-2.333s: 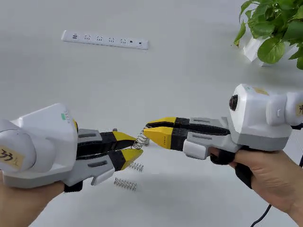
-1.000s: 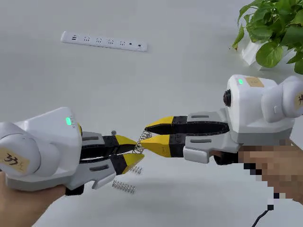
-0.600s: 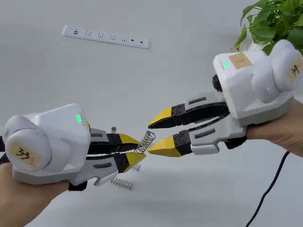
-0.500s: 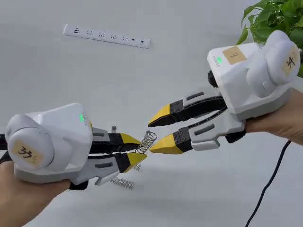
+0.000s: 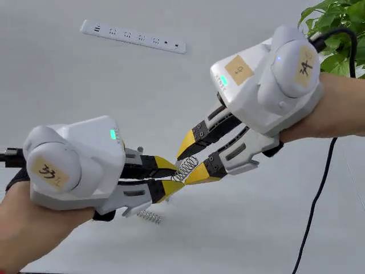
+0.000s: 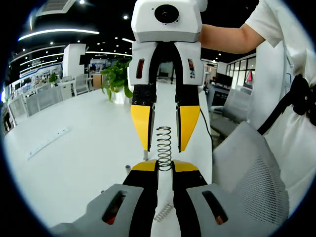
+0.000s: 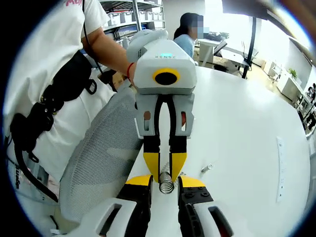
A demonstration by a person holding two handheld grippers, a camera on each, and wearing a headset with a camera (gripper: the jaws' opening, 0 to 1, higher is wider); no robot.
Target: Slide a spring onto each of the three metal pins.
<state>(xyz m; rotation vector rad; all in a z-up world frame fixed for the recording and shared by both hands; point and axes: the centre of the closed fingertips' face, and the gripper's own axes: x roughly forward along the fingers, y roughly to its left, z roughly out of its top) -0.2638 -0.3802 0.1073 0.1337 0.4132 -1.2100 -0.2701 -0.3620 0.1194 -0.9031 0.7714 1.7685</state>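
Left gripper point(image 5: 173, 178) is clamped shut on one end of a spring point(image 5: 184, 170). Whether a pin sits inside the coils cannot be told. Right gripper point(image 5: 186, 166) is held with its jaws apart, one yellow tip on each side of the spring, and gaps are seen on both sides in the left gripper view.

The spring is carried in the air above the tabletop point(image 5: 85, 97), toward its near edge. A loose spring point(image 5: 149, 216) is seen lying on the tabletop under the left gripper, and a small metal pin point(image 7: 207, 168) lies further in from that edge.

Step judged: the spring is being worked along its own axis between the two grippers. To do it well, the right jaws should be closed only lightly on the coils near the free end and moved straight along the axis. A hard squeeze or a sideways push is likely to buckle the spring or flick it out.

The long axis is lined up with the left jaws, and the free end is pointed at the right gripper, which sees it nearly end-on.
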